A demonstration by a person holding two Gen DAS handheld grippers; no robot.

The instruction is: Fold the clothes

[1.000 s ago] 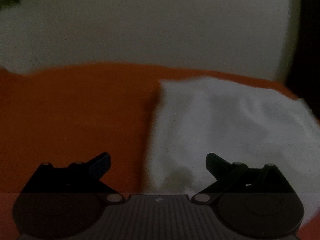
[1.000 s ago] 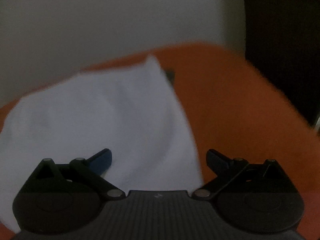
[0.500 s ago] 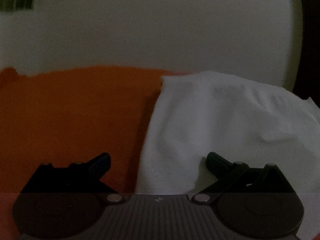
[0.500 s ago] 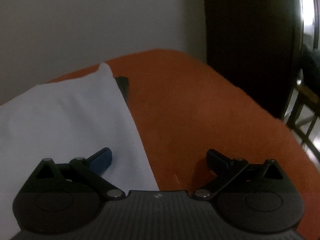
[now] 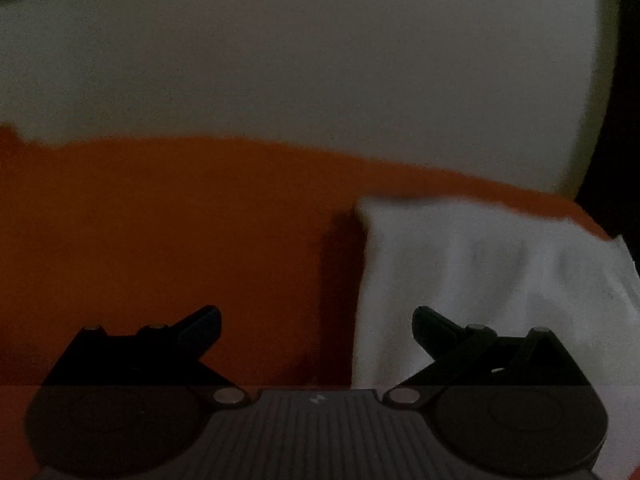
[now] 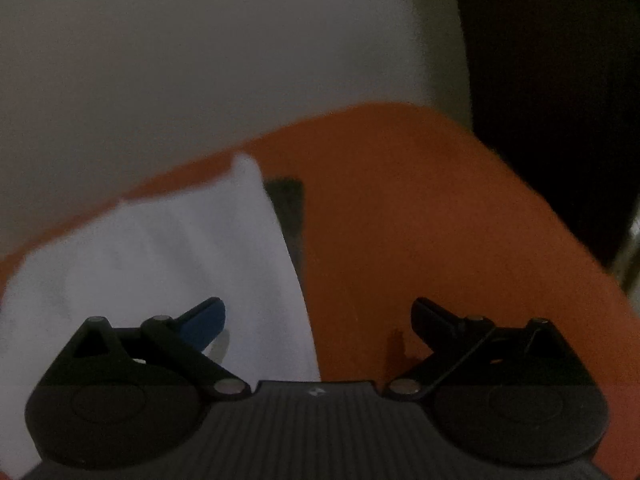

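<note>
Orange surface (image 5: 160, 240) open left of white cloth (image 5: 480, 280); wall (image 5: 280, 60) behind.

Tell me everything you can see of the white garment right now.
The white garment is plain, soft cloth, lightly rippled, lying flat on the orange surface with straight edges, apparently already folded. A dark item peeks from behind its far corner. Both open claws, left claw and right claw, straddle its side edges; neither grips it.

white cloth (image 5: 492, 280): cut off by right edge, far hem blurred | white cloth, right view (image 6: 152, 272): runs off left edge | dark thing (image 6: 290, 208) under cloth's far corner: mostly hidden, unidentifiable | orange surface (image 6: 420, 220): kind unclear
</note>
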